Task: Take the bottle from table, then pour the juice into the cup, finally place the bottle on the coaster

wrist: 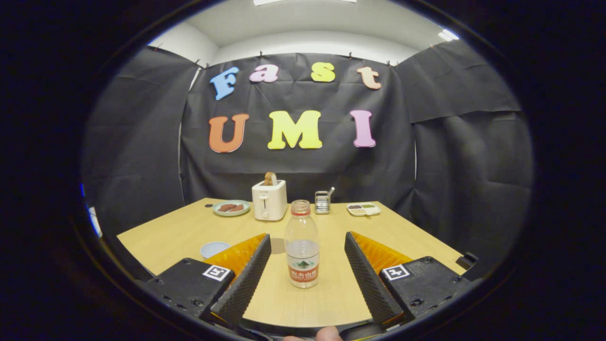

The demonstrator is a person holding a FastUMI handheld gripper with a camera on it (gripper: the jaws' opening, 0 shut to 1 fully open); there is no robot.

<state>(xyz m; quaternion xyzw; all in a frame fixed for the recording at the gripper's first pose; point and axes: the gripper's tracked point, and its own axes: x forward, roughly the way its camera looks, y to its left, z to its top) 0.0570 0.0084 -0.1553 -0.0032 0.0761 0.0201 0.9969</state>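
1. With the gripper (307, 246) spread wide, I have its two fingers standing apart on either side of the bottle (302, 246), neither one touching it; nothing is pinched yet.
2. The bottle stands upright on the table (180, 232), between the fingers and a little toward the left one. I judge this is the approach for the first step: the fingers straddle it so that pressing them together would catch the body near the label.
3. The cup (214, 247) sits at about 9 o'clock from the bottle, just beyond the left finger (246, 279). That finger cuts off its near side, so I cannot see how deep it is or whether anything is in it.
4. I cannot make out a coaster among the things I see, so the final resting spot is unknown to me.
5. The bottle's cap looks absent or clear; I cannot tell which, and the liquid level is hard to read through the plastic.
6. At the far edge, around 12 o'clock, stand a toaster (269, 200) with bread in it, a plate (231, 208) at 11, a small metal holder (322, 202) and a divided dish (363, 209) at 1. They are well apart from the bottle, so I judge they won't hinder the grasp.
7. A fingertip (326, 334) of the holding hand peeks in at 6 o'clock; the rest is cut off.
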